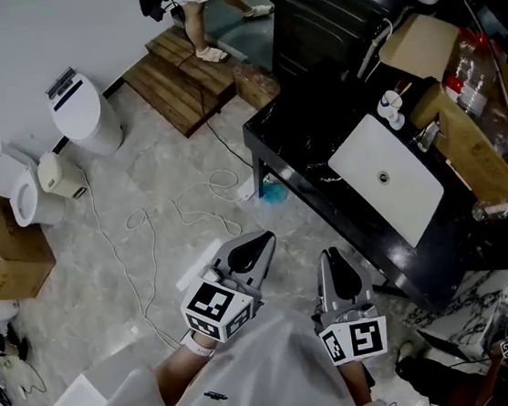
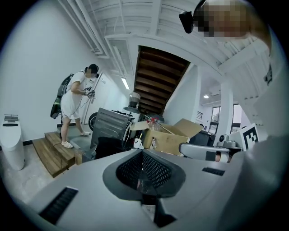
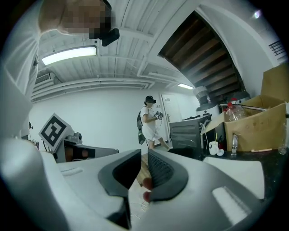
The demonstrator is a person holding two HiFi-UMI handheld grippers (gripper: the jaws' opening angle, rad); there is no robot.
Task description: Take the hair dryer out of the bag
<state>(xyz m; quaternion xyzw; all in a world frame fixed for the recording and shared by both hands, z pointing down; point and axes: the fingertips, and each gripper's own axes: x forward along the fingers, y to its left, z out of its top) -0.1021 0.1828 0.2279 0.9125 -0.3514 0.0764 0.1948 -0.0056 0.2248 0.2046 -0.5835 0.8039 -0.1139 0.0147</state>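
No hair dryer shows in any view. A black soft shape, maybe the bag [image 1: 314,93] [image 2: 107,146], lies at the far end of the black table [image 1: 299,160], in front of a grey ribbed case [image 1: 319,24] [image 2: 110,124]. Both grippers are held over the floor, short of the table. My left gripper [image 1: 257,241] [image 2: 141,153] is shut, its jaws meeting with nothing in them. My right gripper [image 1: 332,256] [image 3: 143,155] stands open by a narrow slit, and nothing is between its jaws.
A white basin [image 1: 384,177] is set in the table, with small cups [image 1: 391,107] and a cardboard box [image 1: 465,126] behind it. White cable [image 1: 187,217] snakes over the marble floor. Toilets [image 1: 86,108] stand left. Another person [image 2: 76,101] is on wooden steps [image 1: 182,68].
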